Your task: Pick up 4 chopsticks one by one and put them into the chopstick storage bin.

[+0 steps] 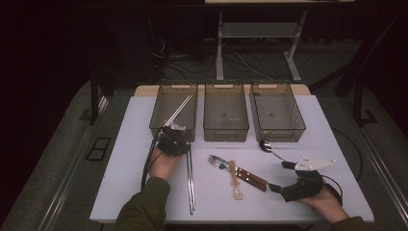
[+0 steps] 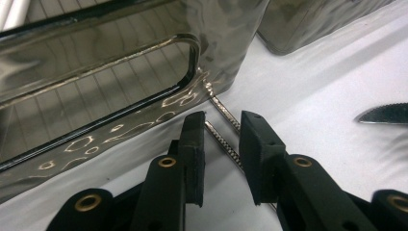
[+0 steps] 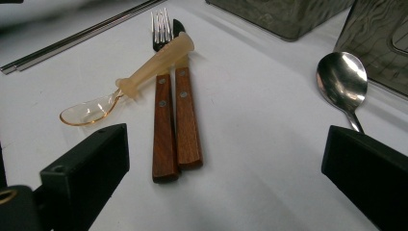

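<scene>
Clearly, the left gripper [image 2: 221, 144], jaws narrowly spread astride thin steel chopsticks [image 2: 222, 139], may pinch one, nudging the near smoky-plastic bin [image 2: 144, 72].

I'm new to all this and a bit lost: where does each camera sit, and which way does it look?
High view: above the table, looking forward and down; forearms, both grippers.
Left gripper view: rides the left gripper, looking along its jaws at metal chopsticks beside a bin.
Right gripper view: rides the right gripper, facing fork, knife, spoons.
Shared: chopsticks.
</scene>
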{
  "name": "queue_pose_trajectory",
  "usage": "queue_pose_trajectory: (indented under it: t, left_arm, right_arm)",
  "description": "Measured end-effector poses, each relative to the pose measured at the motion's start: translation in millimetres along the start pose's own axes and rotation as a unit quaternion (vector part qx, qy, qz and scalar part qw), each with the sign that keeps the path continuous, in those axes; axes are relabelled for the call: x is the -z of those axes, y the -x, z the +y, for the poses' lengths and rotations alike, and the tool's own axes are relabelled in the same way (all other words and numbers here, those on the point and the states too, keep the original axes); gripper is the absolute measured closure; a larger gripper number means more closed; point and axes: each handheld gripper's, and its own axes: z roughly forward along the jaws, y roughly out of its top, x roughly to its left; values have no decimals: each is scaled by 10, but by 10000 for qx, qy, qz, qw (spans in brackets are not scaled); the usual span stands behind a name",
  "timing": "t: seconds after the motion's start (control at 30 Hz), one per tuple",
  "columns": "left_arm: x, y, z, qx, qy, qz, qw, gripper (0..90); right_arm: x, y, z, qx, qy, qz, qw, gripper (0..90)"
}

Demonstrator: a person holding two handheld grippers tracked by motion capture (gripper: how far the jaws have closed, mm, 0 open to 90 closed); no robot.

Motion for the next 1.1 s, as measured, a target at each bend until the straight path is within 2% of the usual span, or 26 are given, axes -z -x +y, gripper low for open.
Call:
queue_pose_trajectory:
  t: [0.3, 0.53, 0.87, 1.1]
  left_arm:
    - [-7, 33, -4, -210, -16, 183, 9996, 756]
    - [-8, 41, -3, -286, -23, 194, 9994, 781]
    - [-13, 41, 1, -338, -20, 107, 9994, 860]
    - [-14, 30, 1, -329, -15, 61, 9994, 865]
  right_arm:
    - [3, -5, 1, 0, 4, 3, 10000, 25]
    - [0, -7, 2, 10, -11, 2, 10000, 25]
    - [1, -8, 2, 10, -8, 4, 10000, 25]
    - [1, -8, 3, 13, -8, 5, 10000, 25]
